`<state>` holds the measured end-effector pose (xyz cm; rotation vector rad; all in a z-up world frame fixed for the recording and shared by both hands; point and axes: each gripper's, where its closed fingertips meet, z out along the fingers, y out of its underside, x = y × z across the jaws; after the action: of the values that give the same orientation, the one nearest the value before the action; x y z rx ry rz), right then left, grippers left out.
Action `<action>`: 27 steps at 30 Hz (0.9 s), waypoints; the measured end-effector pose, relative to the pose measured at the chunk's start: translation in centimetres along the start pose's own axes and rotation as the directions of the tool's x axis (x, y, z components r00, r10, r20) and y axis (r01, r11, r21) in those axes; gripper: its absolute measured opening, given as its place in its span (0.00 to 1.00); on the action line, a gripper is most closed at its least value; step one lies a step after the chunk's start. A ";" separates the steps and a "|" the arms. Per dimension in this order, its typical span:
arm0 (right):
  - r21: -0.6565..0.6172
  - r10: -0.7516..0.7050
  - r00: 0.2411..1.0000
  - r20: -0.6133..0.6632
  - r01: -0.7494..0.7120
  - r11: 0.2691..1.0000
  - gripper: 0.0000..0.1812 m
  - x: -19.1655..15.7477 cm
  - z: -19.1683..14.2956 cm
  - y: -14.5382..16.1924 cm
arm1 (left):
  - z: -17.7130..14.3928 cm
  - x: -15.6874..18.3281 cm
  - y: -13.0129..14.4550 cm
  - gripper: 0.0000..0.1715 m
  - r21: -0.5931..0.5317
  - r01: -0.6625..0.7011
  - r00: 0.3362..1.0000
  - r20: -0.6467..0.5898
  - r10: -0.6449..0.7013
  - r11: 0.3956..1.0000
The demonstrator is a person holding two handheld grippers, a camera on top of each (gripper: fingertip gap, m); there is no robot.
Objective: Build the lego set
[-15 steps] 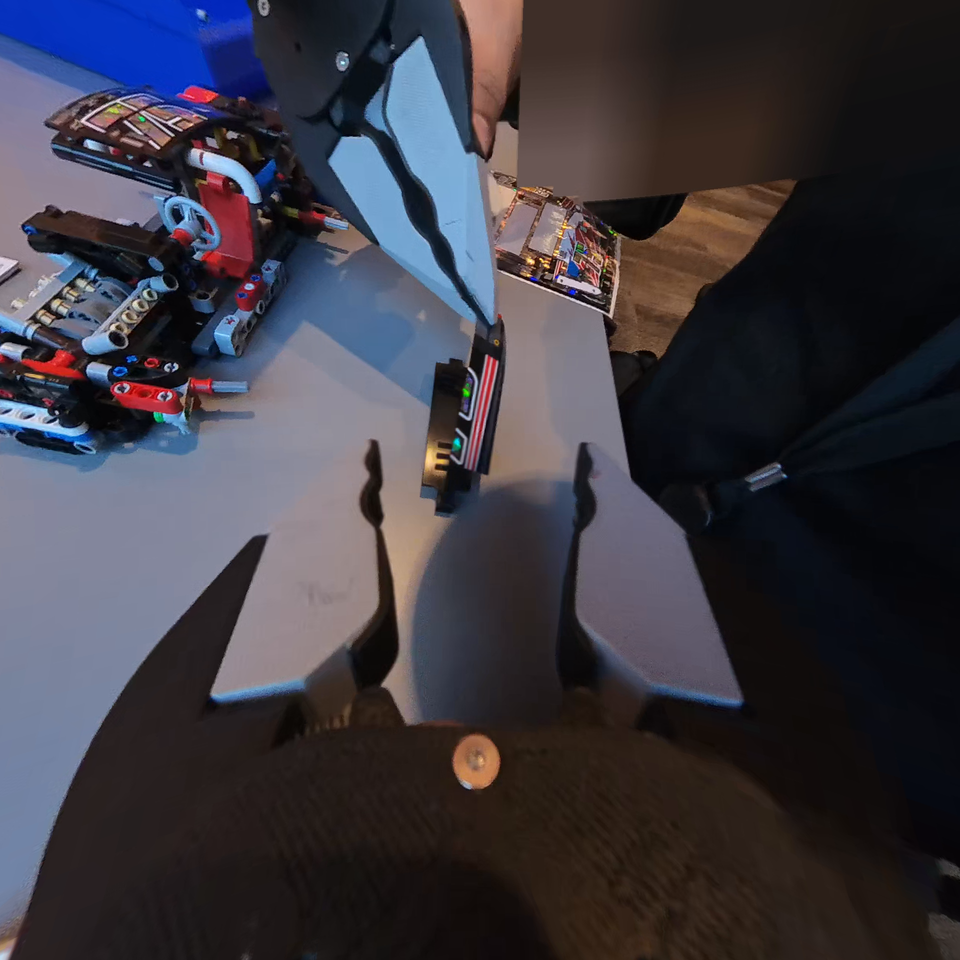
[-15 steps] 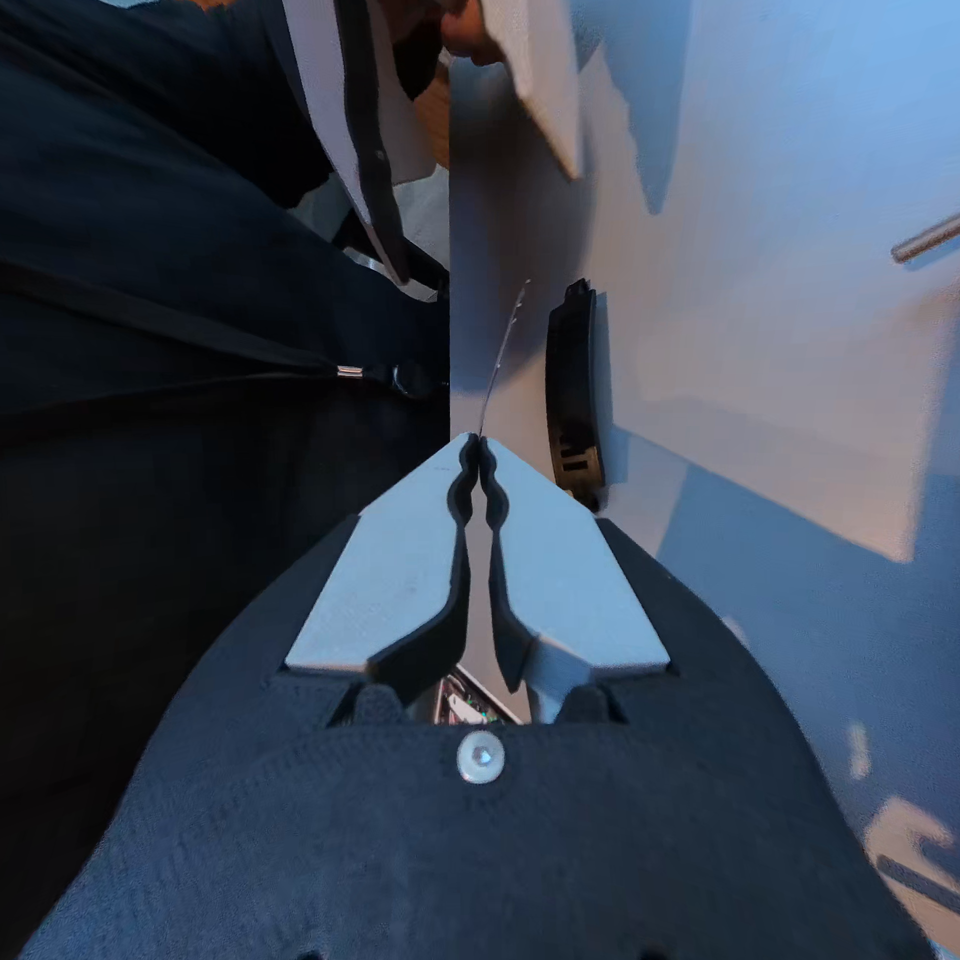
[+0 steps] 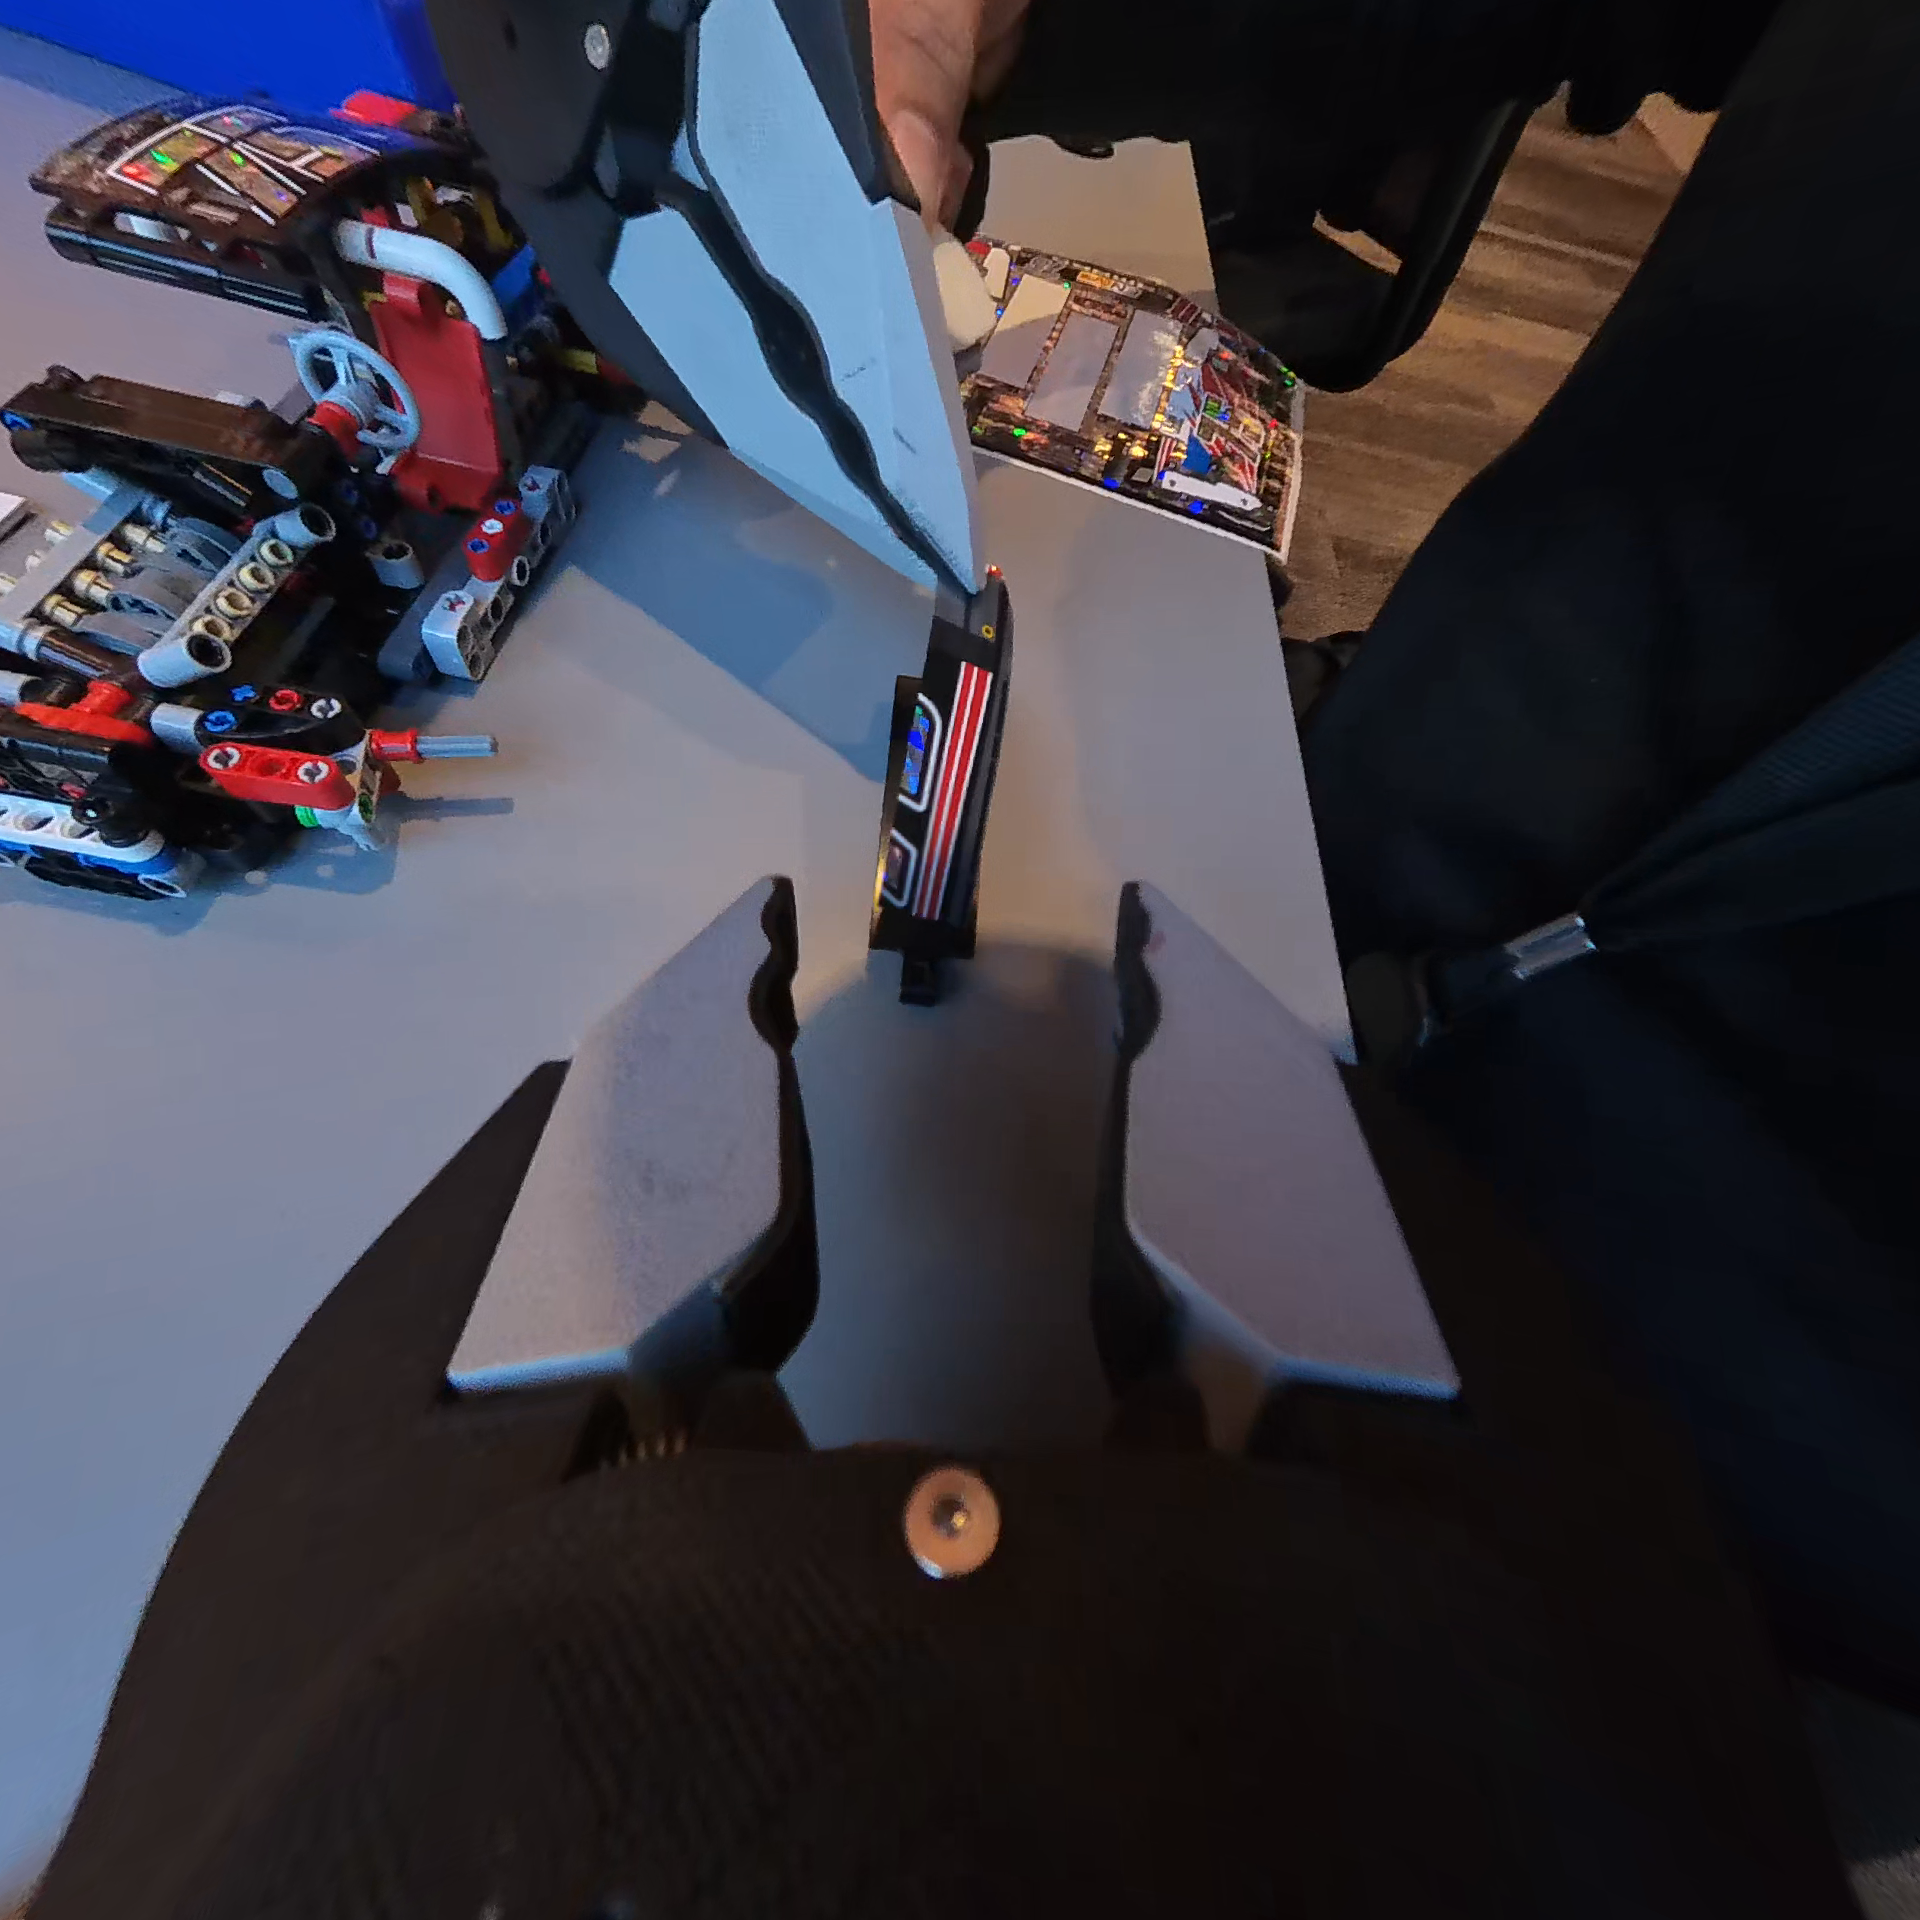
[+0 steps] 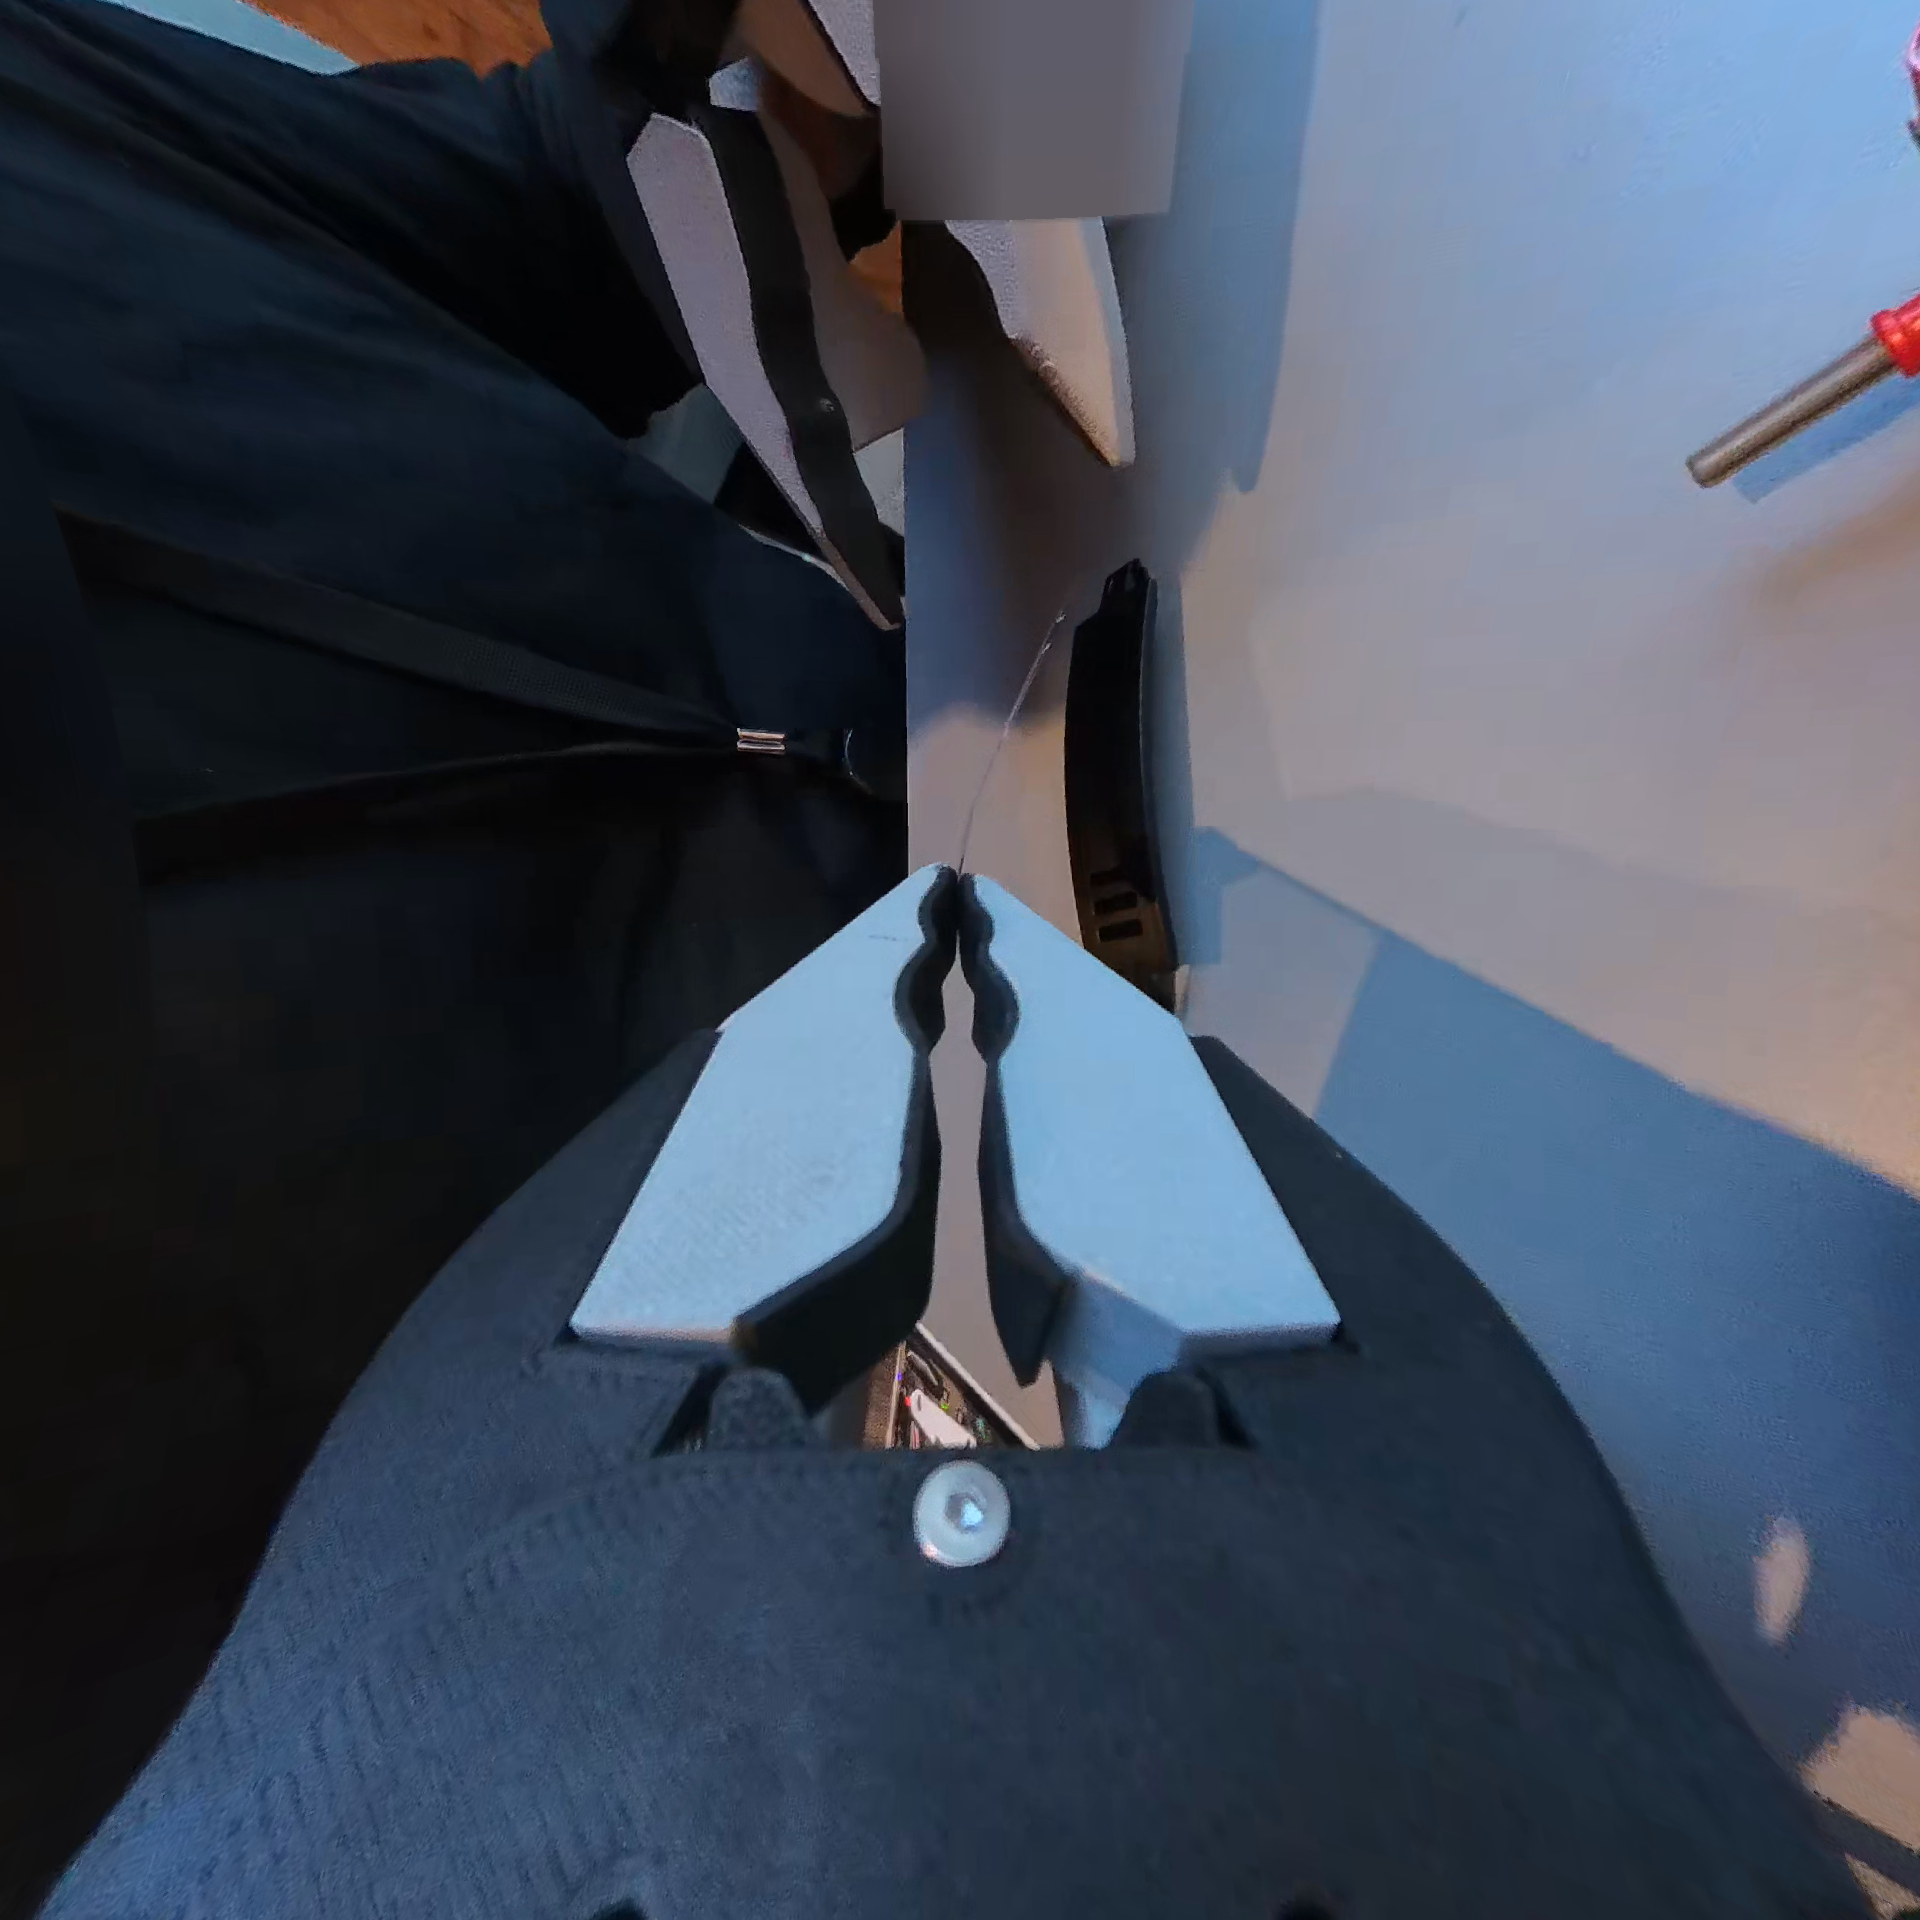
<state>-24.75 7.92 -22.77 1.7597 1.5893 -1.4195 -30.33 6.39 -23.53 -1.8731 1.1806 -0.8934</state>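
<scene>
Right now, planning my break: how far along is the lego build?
Done: the car chassis is partly assembled; sticker sheet has gaps. In hand: right gripper pinches a striped sticker beside the black panel; left gripper open. Left: pressing it on, mounting the panel.

text: none legible | glossy multicoloured sticker sheet (image 3: pixel 1138 416): graphics only | beside it, black curved striped panel (image 3: pixel 940 769): stripes, no lettering

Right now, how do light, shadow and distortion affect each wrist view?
Left wrist view: cool bluish light, strong fisheye bending of the grey table; the left gripper casts a soft shadow below the sharply rendered black striped panel. Right wrist view: warm and blue patches across the table, the panel only a dark silhouette, and a blurred masking patch at the top.
</scene>
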 end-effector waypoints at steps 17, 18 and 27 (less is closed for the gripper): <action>-0.008 0.033 0.998 0.055 -0.033 0.999 0.00 0.1 0.1 0.0 | 0.1 0.3 0.6 0.31 -0.041 -0.028 1.000 -0.013 0.028 0.999; -0.008 0.034 0.998 0.057 -0.033 0.999 0.00 0.1 0.2 0.0 | 0.1 0.5 0.7 0.31 -0.044 -0.027 0.999 -0.017 0.027 0.999; -0.007 0.057 0.996 0.070 -0.056 0.998 0.00 0.7 0.2 0.3 | 0.2 1.3 1.2 0.32 -0.071 -0.046 0.999 -0.028 0.044 0.996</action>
<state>-24.68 7.98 -23.52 1.7192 1.4943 -1.4338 -30.22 4.88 -24.45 -1.8890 1.2813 -0.8636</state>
